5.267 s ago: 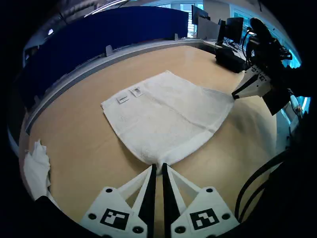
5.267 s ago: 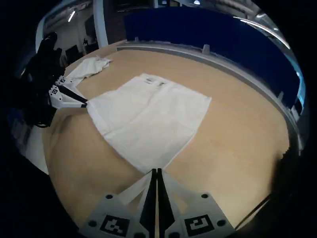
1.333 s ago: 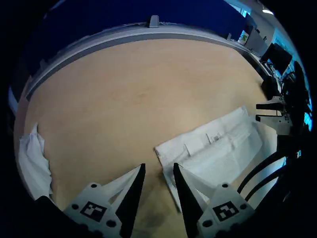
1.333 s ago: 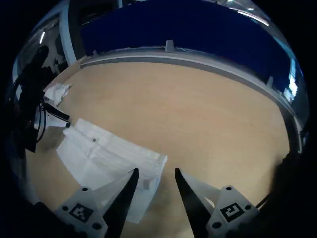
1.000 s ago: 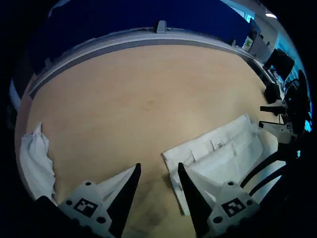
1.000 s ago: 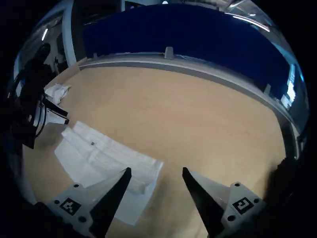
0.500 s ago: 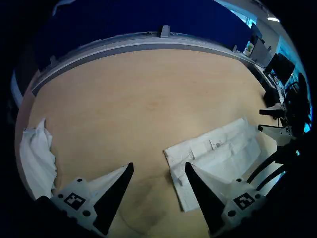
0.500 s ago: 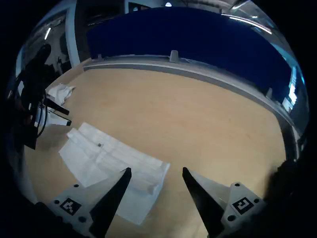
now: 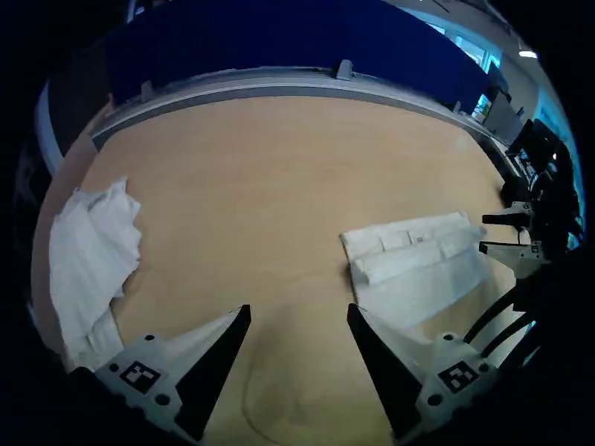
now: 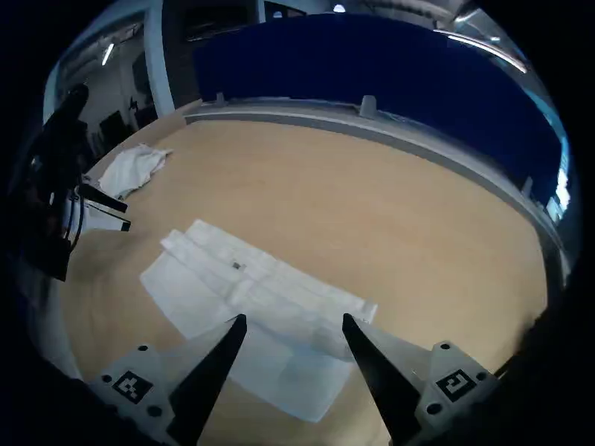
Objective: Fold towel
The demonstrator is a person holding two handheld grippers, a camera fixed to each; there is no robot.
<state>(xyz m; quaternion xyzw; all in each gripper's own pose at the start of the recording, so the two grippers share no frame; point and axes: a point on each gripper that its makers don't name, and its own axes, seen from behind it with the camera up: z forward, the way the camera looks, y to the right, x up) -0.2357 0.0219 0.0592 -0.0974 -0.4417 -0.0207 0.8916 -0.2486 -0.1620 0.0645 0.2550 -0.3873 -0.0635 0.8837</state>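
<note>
The left gripper (image 9: 297, 308), seen in the left gripper view, hangs over bare wood near the table's (image 9: 260, 178) front edge. Its jaws are spread wide and hold nothing, with the same gap as half a second ago. The towel (image 9: 416, 256) lies flat just to the right of its fingers. It is clear of them now, whereas a moment ago its corner sat under the right-hand finger.

In the right gripper view the right gripper (image 10: 293, 320) is likewise wide open and empty. The towel's near layer now runs under the gap between its fingers; before, only a corner reached the left-hand finger.

Five seconds back both grippers were closed on towel corners and the towel was spread in a single layer. Now it is doubled, a narrower band with small tags lying along the top of a wider layer, towards the table's front edge.

Farther off, a crumpled cloth (image 9: 93, 245) sits by the table's left edge, with more of it in view than earlier. Beyond, a grey rail (image 9: 282, 80) and a blue partition (image 9: 297, 33) line the far edge.
</note>
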